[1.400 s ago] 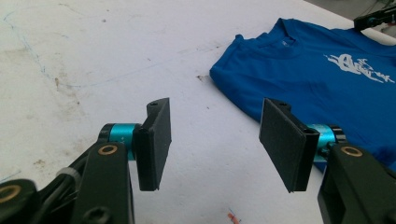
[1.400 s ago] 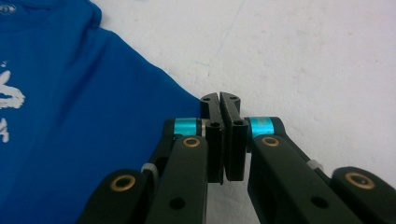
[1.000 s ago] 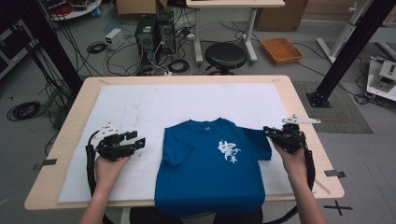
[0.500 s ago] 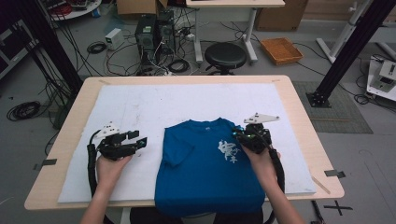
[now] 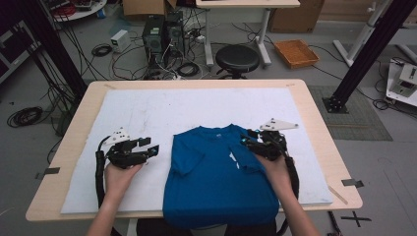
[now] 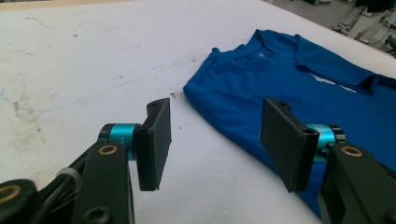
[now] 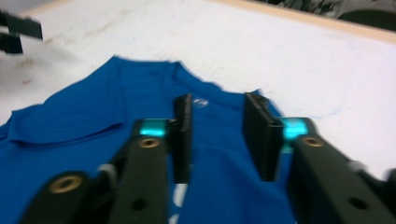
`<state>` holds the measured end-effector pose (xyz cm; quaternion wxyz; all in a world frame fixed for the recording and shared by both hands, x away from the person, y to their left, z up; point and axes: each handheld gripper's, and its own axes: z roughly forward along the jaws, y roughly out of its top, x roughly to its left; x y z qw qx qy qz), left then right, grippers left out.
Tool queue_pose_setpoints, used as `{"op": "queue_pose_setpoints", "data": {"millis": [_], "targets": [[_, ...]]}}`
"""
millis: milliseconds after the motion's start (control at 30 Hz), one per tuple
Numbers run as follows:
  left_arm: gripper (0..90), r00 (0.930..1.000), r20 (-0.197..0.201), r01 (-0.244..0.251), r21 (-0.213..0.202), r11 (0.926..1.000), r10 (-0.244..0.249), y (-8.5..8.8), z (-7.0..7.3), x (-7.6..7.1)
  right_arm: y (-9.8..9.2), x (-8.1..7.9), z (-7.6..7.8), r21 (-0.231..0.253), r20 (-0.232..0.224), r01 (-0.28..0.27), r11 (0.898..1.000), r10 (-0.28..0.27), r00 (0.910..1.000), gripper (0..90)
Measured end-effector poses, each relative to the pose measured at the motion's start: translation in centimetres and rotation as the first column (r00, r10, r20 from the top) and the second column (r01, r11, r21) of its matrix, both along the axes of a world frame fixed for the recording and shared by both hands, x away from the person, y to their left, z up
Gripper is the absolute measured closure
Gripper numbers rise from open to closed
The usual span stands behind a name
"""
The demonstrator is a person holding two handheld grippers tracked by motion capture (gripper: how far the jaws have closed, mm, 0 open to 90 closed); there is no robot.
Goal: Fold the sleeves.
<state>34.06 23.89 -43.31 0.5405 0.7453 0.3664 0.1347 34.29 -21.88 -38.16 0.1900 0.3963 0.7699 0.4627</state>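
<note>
Blue T-shirt (image 5: 219,177) flat on white mat (image 5: 147,108), right sleeve folded inward. Right gripper (image 5: 250,142) above that fold, jaws just opening, nothing between. Left gripper (image 5: 151,147) level beside shirt, jaws apart, empty.

No lettering, brand, number or sign can be read anywhere in these pictures. The blue short-sleeved cotton T-shirt (image 5: 221,172) carries a small white print (image 5: 233,160) on its chest, partly covered by a folded sleeve and too small to make out as words in the high view. In the right gripper view a small white mark (image 7: 201,102) shows inside the shirt's neckline, blurred beyond reading; in the left gripper view the same spot (image 6: 261,54) is just as illegible.
</note>
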Motion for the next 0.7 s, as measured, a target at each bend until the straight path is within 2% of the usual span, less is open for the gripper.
{"op": "queue_pose_setpoints", "data": {"millis": [133,167,267,400,433,567,700], "targets": [[42.6,0.9998,0.014,0.015,-0.001,0.9999,-0.015,-0.8,0.7,0.1,-3.0,-0.1,-0.1,0.06,0.014,0.038,0.998,-0.039,0.9992,49.2],[41.7,0.9998,0.014,0.015,-0.001,0.9999,-0.015,-0.8,0.7,0.1,-3.0,-0.1,-0.1,0.06,0.014,0.038,0.998,-0.039,0.9992,49.2],[40.1,0.9999,0.012,0.01,-0.005,0.9999,-0.01,-1.7,1.3,0.3,-5.7,0.2,-0.5,0.101,0.009,0.09,0.991,-0.091,0.9958,37.6],[37.3,0.9998,0.016,0.009,-0.001,1.0,-0.009,-2.3,1.5,0.4,-7.1,0.2,-0.5,0.116,0.025,0.108,0.987,-0.112,0.9934,34.1],[35.7,0.9997,0.026,-0.002,0.003,1.0,0.002,-2.6,1.6,0.3,-7.8,0.1,-0.5,0.125,0.029,0.121,0.985,-0.126,0.9917,32.0],[34.1,0.9975,0.068,-0.019,0.02,0.9996,0.017,-3.1,1.9,-0.1,-8.8,-0.1,-0.6,0.13,0.033,0.129,0.983,-0.134,0.9904,31.0],[34.1,0.9968,0.08,-0.002,0.03,0.9996,-0.001,-3.3,2.0,-0.4,-9.4,-0.1,-0.7,0.135,0.031,0.129,0.982,-0.135,0.9904,30.0]]}}
